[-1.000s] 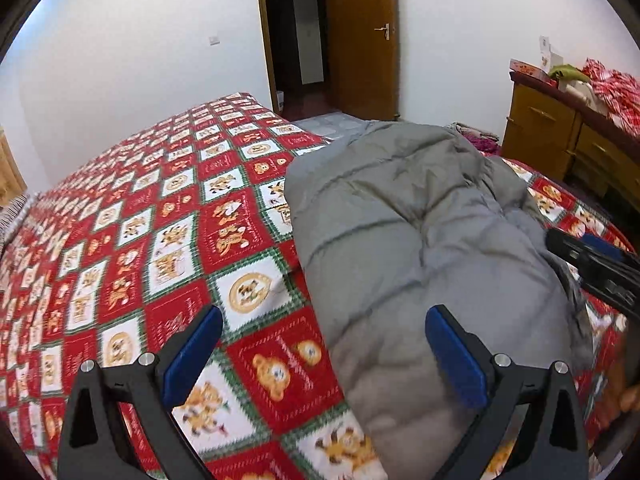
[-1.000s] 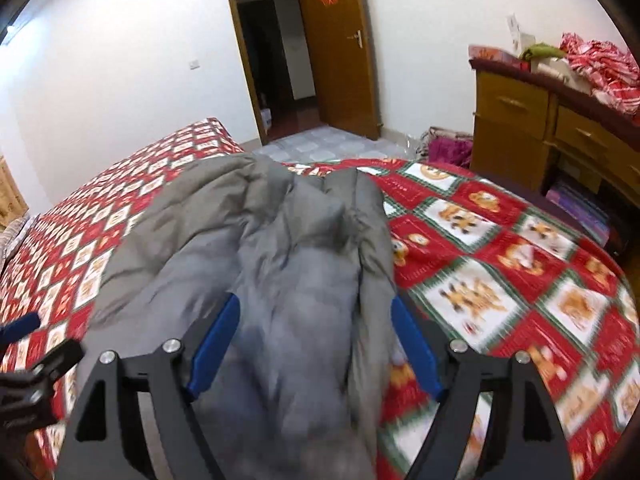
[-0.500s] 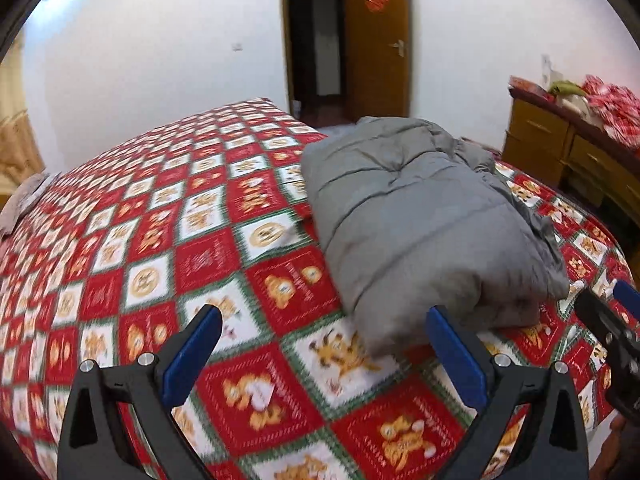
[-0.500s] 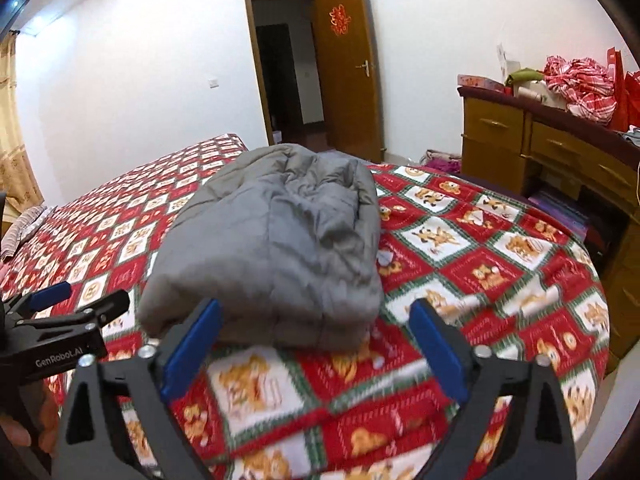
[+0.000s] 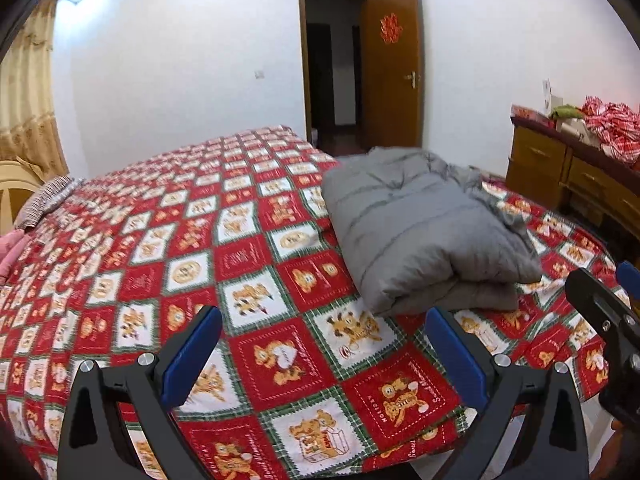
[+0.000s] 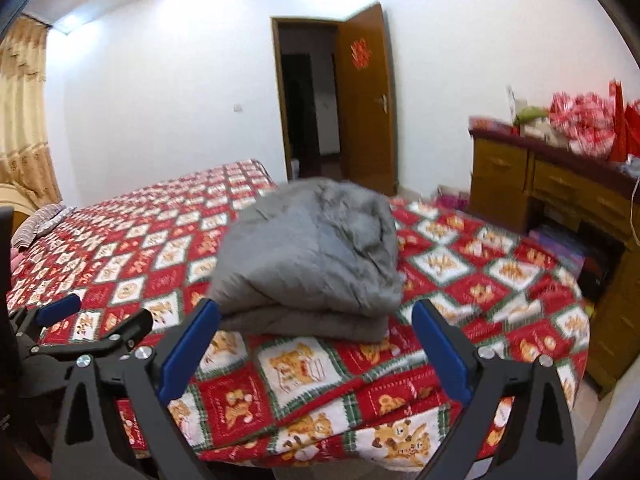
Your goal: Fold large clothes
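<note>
A grey padded jacket (image 5: 420, 232) lies folded in a thick bundle on the red and white bear-patterned bedspread (image 5: 180, 240), toward the bed's right side. My left gripper (image 5: 322, 332) is open and empty, hanging over the bedspread short of the jacket's near left corner. In the right wrist view the jacket (image 6: 316, 248) sits straight ahead, its folded edge facing me. My right gripper (image 6: 316, 320) stands wide open with nothing between its pads, a little short of that edge. Each view also shows the other gripper at its side edge.
A wooden dresser (image 6: 540, 184) with red bundles on top stands right of the bed, with a narrow floor gap between. Beyond the bed a brown door (image 5: 392, 68) stands open. Striped pillows (image 5: 44, 200) lie at the far left. The bed's near edge (image 6: 360, 440) is just below the grippers.
Both grippers have drawn back from over the jacket to the bed's near edge. The right jaws have spread wider. The jacket now lies folded, with neither gripper touching it.
</note>
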`<state>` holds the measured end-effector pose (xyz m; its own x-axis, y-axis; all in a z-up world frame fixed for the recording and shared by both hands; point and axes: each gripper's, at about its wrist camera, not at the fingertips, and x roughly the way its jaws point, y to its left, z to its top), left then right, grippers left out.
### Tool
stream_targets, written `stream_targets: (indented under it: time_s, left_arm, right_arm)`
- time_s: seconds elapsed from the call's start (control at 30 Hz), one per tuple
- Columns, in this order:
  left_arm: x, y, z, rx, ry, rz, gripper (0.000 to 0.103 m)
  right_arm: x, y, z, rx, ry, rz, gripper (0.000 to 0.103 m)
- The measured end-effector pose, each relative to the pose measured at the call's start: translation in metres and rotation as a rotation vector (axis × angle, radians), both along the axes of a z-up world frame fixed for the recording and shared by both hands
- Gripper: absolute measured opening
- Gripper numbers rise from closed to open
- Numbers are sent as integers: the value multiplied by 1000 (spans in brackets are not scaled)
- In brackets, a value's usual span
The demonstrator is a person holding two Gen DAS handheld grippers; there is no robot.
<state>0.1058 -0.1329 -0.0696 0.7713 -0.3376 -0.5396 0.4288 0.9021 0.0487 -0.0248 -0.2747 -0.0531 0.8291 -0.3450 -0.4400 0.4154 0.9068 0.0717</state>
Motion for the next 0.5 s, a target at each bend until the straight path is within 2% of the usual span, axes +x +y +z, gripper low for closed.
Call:
stream_targets:
  time_s: [0.23,0.4,0.5]
  left_arm:
    - [-16,20,27,-50,-72,37,102]
    - [-29,25,41,-48,-148,61,102]
    - [-33,28,47,-62,-163,73,102]
  right_arm:
    - [-15,21,29,-91,-91,24,103]
    - [-18,25,39,-91,-132,40,103]
    - [-16,24,44,-86,-151,32,103]
